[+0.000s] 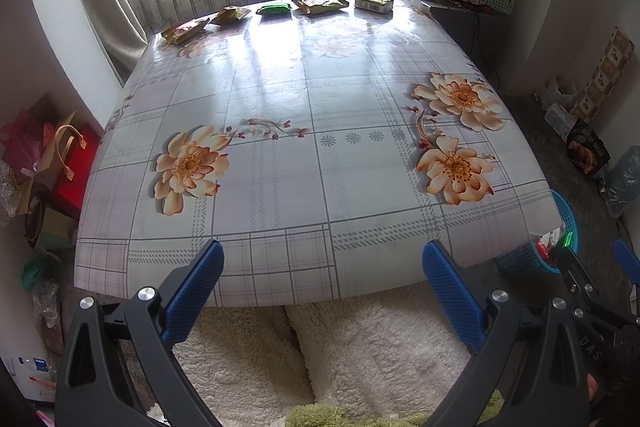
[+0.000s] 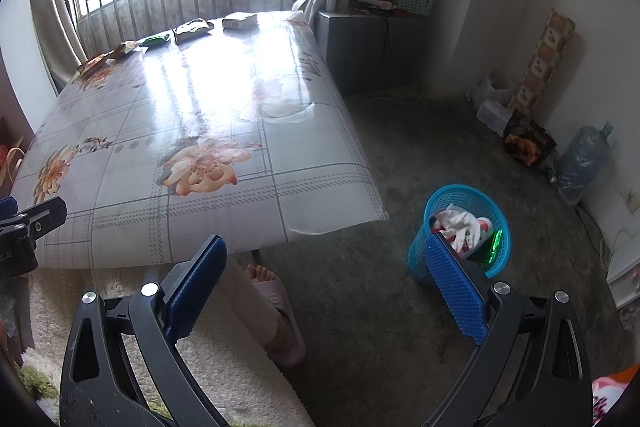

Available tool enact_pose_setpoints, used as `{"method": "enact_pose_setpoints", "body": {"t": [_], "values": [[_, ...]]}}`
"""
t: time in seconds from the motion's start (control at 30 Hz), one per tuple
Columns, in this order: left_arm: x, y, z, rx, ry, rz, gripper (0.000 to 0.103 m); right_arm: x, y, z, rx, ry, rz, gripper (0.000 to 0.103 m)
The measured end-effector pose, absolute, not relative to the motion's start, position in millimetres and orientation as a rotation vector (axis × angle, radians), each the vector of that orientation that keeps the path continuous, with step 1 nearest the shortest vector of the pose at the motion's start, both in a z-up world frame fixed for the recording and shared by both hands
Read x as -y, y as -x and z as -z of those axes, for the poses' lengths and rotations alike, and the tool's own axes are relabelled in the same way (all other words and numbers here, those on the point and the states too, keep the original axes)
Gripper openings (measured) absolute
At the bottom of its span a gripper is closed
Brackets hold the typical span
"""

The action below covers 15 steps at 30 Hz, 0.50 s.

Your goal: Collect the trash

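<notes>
Several snack wrappers lie in a row along the table's far edge: an orange packet (image 1: 185,30), a second orange packet (image 1: 231,15), a green packet (image 1: 275,8), a flat yellowish packet (image 1: 320,4) and a small box (image 1: 374,3). They also show in the right wrist view, with the box (image 2: 239,20) rightmost. My left gripper (image 1: 320,259) is open and empty over the table's near edge. My right gripper (image 2: 326,255) is open and empty, low beside the table. A blue mesh trash basket (image 2: 440,201) with trash inside stands on the floor just past its right finger.
The table (image 1: 280,155) has a glossy flowered cloth. A fluffy white rug (image 1: 360,339) lies below the near edge. A person's sandalled foot (image 2: 276,303) rests under the table. Bags and boxes (image 1: 48,163) crowd the left floor; a water jug (image 2: 580,159) stands by the right wall.
</notes>
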<state>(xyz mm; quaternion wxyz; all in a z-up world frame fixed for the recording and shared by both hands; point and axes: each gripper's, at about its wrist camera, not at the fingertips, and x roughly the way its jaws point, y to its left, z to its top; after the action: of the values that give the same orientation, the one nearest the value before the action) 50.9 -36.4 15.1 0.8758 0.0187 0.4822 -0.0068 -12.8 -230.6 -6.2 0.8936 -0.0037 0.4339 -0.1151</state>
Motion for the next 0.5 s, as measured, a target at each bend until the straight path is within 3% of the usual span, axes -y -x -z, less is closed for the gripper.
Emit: {"method": "enact_pose_setpoints", "body": {"t": [0.5], "values": [[36.2,-50.0,-15.3,-1.007,-0.039,0.016,0.097,228.2,12.6,5.4,-0.903,0.001,0.235,0.095]]}}
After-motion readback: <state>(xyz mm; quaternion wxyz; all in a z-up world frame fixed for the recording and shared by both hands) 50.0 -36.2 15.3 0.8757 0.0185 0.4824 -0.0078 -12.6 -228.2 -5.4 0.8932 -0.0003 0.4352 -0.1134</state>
